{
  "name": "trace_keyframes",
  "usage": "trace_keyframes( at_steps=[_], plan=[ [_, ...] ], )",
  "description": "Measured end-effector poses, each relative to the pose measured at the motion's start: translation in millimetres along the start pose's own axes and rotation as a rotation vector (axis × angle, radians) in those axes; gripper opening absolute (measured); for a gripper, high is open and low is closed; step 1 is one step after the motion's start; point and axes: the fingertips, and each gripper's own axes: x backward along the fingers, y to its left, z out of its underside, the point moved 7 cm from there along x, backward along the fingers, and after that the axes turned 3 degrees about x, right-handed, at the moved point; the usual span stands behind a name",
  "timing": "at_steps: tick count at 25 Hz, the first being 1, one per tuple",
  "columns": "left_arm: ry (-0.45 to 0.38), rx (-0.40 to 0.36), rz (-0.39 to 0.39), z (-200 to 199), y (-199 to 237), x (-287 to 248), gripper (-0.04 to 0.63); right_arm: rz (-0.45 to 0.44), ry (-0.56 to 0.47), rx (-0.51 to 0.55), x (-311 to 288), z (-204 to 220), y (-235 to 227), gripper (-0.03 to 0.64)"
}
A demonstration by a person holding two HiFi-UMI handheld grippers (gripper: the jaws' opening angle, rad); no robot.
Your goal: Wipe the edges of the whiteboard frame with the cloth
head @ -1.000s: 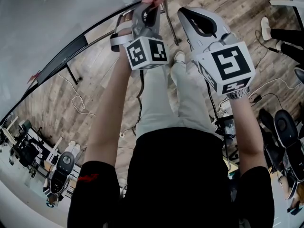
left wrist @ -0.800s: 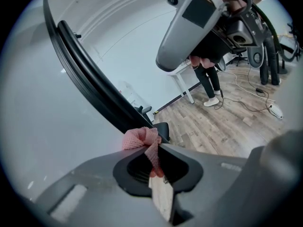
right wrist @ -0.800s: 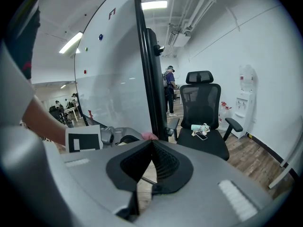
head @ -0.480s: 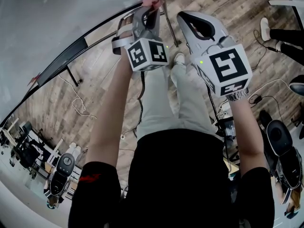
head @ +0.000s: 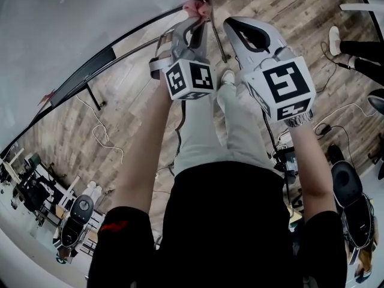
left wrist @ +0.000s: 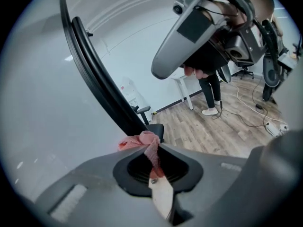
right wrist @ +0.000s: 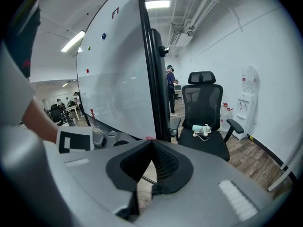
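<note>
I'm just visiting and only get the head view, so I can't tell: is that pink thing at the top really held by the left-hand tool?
Observer: Yes. In the left gripper view, the left gripper has its jaws closed on the pink cloth, which bunches out in front of them.
Operator: Is it on the board?
Observer: The bunched end sits at the black whiteboard frame, against its edge as far as that view shows.
Operator: And the other tool?
Observer: In the right gripper view, the right gripper has its jaws together with nothing between them.
</note>
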Motion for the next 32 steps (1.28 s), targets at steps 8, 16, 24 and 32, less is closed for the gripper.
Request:
trace_keyframes(
  at_steps=[8, 16, 24, 32],
  plan=[
    [-0.081, 0.230, 0.007, -3.9, -2.3, 48.8, 0.028, -0.011, -0.020, 0.017, 11.1, -18.8, 11.2, 0.002],
    [-0.218, 0.371, -0.012, -23.0, 16.2, 111.3, 0.028, -0.013, -0.055, 0.029, 35.8, -40.5, 27.8, 0.002],
    [-0.380, 0.451, -0.054, -62.2, 28.3, 172.6, 0.028, -0.025, -0.135, 0.028, 71.2, -71.9, 44.8, 0.002],
    [-0.479, 0.455, -0.135, -86.8, 37.5, 244.6, 0.028, -0.044, -0.266, 0.035, 115.4, -100.4, 76.6, 0.002]
  ],
)
